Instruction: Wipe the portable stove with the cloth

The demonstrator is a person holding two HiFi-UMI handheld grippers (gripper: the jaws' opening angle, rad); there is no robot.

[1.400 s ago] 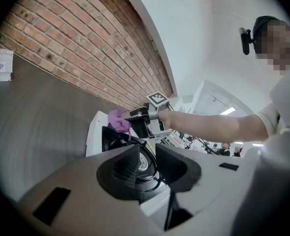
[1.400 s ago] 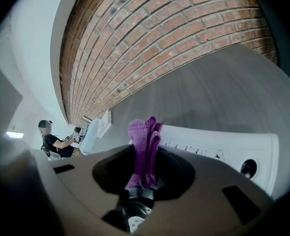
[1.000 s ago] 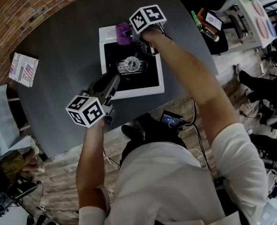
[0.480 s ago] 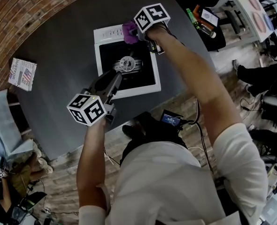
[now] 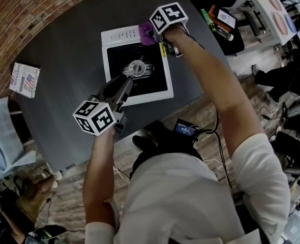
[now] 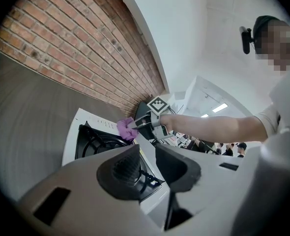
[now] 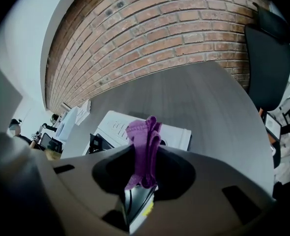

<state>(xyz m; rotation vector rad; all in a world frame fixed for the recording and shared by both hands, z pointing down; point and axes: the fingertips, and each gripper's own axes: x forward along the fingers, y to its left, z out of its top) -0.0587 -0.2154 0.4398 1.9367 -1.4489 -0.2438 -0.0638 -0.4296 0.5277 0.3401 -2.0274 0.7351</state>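
The right hand-held gripper (image 5: 153, 34) clamps a crumpled purple cloth (image 5: 145, 33) at the far corner of the white, black-topped portable stove (image 5: 117, 36) on the grey bench (image 5: 68, 60). The left hand-held gripper (image 5: 122, 87) hangs open and empty nearby, so a hard wipe could shove the unbraced stove.

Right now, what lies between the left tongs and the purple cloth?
The round burner and black grate of the portable stove, seen best in the head view.

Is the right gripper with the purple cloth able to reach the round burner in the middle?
Probably yes. The right gripper pinches the cloth over the stove's far edge, and nothing lies between it and the burner. The left gripper sits at the near side.
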